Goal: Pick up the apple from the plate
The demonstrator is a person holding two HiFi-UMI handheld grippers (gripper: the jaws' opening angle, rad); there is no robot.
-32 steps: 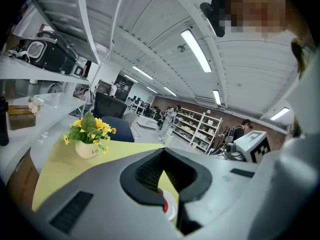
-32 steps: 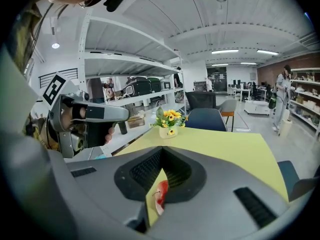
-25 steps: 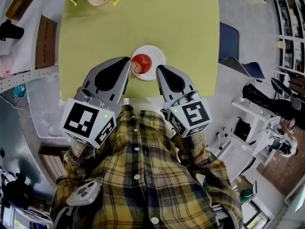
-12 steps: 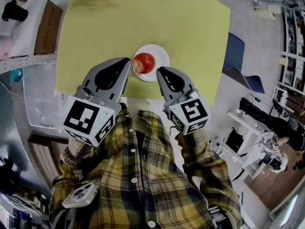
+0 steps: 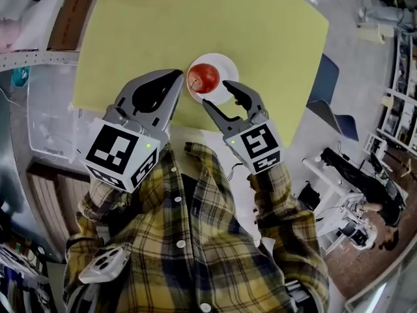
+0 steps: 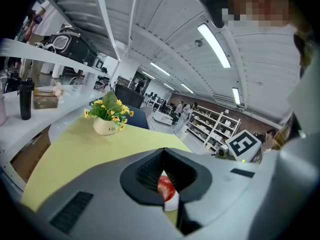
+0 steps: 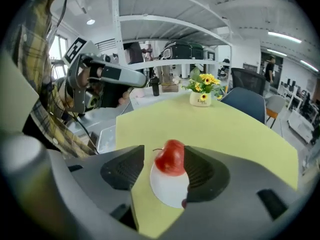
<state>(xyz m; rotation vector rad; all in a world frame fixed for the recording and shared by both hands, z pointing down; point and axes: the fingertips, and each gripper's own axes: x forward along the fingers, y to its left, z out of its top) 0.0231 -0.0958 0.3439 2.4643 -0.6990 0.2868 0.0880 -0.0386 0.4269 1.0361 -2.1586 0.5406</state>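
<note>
A red apple [image 5: 203, 77] lies on a small white plate [image 5: 226, 66] near the front edge of the yellow-green table [image 5: 260, 25]. My right gripper [image 5: 218, 94] hangs just in front of the plate, pointing down at it, its jaws opening. In the right gripper view the apple [image 7: 170, 157] shows ahead between the spread fingertips of that gripper [image 7: 165, 151], and neither pad touches it. My left gripper [image 5: 176, 78] sits beside the plate's left side, shut and empty. Through a slit in the left gripper [image 6: 163, 151] I see part of the apple [image 6: 165, 186].
A flower pot [image 7: 202, 98] stands at the table's far end. A blue chair [image 5: 322, 83] is at the table's right side and a clear bin [image 5: 49, 119] on its left. Shelves and benches surround the table.
The right gripper's jaws have gone from shut to apart, and it has rolled and dropped closer to the plate. The left gripper has sunk a little, still shut.
</note>
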